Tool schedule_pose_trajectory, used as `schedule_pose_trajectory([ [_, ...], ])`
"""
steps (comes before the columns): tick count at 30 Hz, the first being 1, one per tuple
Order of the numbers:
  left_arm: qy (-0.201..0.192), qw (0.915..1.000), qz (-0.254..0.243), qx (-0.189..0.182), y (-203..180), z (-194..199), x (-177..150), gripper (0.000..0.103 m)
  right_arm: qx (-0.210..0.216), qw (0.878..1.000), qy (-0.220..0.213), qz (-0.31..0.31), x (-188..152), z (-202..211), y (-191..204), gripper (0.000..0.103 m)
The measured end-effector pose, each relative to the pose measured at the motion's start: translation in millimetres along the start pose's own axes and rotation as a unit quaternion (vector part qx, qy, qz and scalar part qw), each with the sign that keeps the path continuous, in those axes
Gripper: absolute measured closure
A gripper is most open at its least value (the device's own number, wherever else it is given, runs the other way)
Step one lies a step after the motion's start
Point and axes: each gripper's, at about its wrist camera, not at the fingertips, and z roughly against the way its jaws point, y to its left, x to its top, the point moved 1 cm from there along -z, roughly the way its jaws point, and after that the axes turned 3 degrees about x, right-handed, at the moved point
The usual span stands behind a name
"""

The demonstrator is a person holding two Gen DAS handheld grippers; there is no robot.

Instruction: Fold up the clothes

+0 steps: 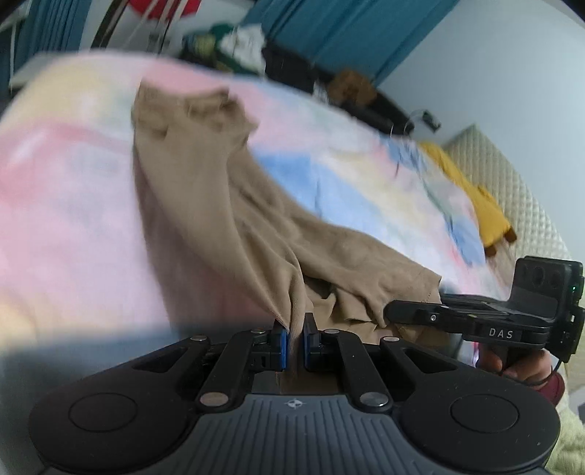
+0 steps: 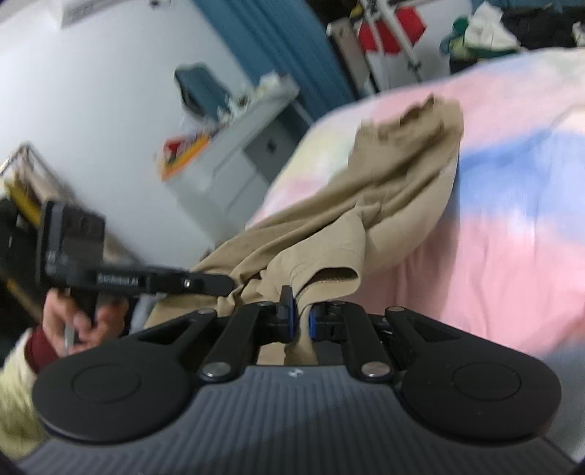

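A tan garment [image 1: 204, 190] lies stretched over a bed with a pink, blue and yellow pastel cover [image 1: 65, 204]. My left gripper [image 1: 295, 334] is shut on the garment's near edge, cloth pinched between its blue pads. My right gripper [image 2: 300, 310] is shut on another part of the same garment [image 2: 395, 175], near a hemmed opening. Each gripper shows in the other's view: the right one [image 1: 395, 310] at the right, the left one [image 2: 219, 281] at the left, both at the garment's near end.
A yellow cloth [image 1: 471, 197] lies at the bed's far right by a quilted headboard [image 1: 512, 190]. Teal curtains [image 1: 329, 33] and a cluttered pile [image 1: 234, 44] stand beyond the bed. A grey cabinet [image 2: 237, 146] stands by the white wall left of the bed.
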Motion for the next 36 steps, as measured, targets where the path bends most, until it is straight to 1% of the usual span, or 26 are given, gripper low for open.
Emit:
schedule_pose_trajectory([
  [2,0.001,0.9999,0.01,-0.005,6,-1,-8,0.095,0.005,1.0,0.017,-0.004,-21,2,-1,0.092],
  [4,0.001,0.9997,0.02,-0.011,11,-2,-15,0.095,0.008,1.0,0.02,-0.01,-28,3,-1,0.092],
  [6,-0.008,0.9994,0.017,-0.028,13,-3,-4,0.095,0.004,1.0,0.001,0.002,-16,3,1,0.093],
  [7,-0.014,0.9993,0.016,-0.031,14,-4,4,0.095,0.001,1.0,-0.01,0.01,-9,3,3,0.093],
  [9,-0.033,0.9991,0.009,-0.024,13,-2,28,0.095,-0.004,0.999,-0.032,0.024,8,1,4,0.093],
  [11,-0.054,0.9983,0.004,-0.021,14,-3,52,0.095,-0.011,0.998,-0.051,0.024,30,-2,-6,0.093],
  [15,-0.094,0.9954,-0.008,-0.013,24,-18,114,0.094,-0.034,0.995,-0.092,0.015,82,-26,-27,0.093],
  [16,-0.1,0.995,-0.001,-0.004,30,-27,130,0.094,-0.04,0.994,-0.099,0.013,96,-36,-33,0.093],
  [17,-0.106,0.9943,0.017,0.0,39,-39,147,0.094,-0.05,0.993,-0.106,0.018,108,-46,-40,0.093],
  [19,-0.113,0.9931,0.032,0.001,54,-62,175,0.094,-0.081,0.989,-0.118,0.032,130,-70,-58,0.093],
  [20,-0.112,0.993,0.035,0.012,62,-75,186,0.094,-0.089,0.989,-0.118,0.026,141,-84,-69,0.093],
  [22,-0.11,0.9924,0.042,0.035,79,-101,209,0.094,-0.091,0.989,-0.113,0.003,161,-112,-96,0.093],
  [24,-0.107,0.9915,0.045,0.059,94,-125,228,0.094,-0.094,0.99,-0.108,-0.014,171,-136,-118,0.093],
  [27,-0.098,0.9911,0.046,0.078,117,-160,241,0.093,-0.099,0.99,-0.099,-0.032,182,-169,-150,0.093],
  [30,-0.083,0.9912,0.037,0.096,135,-194,240,0.093,-0.104,0.99,-0.087,-0.05,182,-194,-174,0.093],
  [33,-0.075,0.9913,0.033,0.103,144,-215,239,0.091,-0.111,0.989,-0.078,-0.054,183,-212,-190,0.093],
  [36,-0.076,0.9911,0.028,0.106,147,-222,241,0.09,-0.111,0.989,-0.075,-0.056,182,-216,-194,0.093],
])
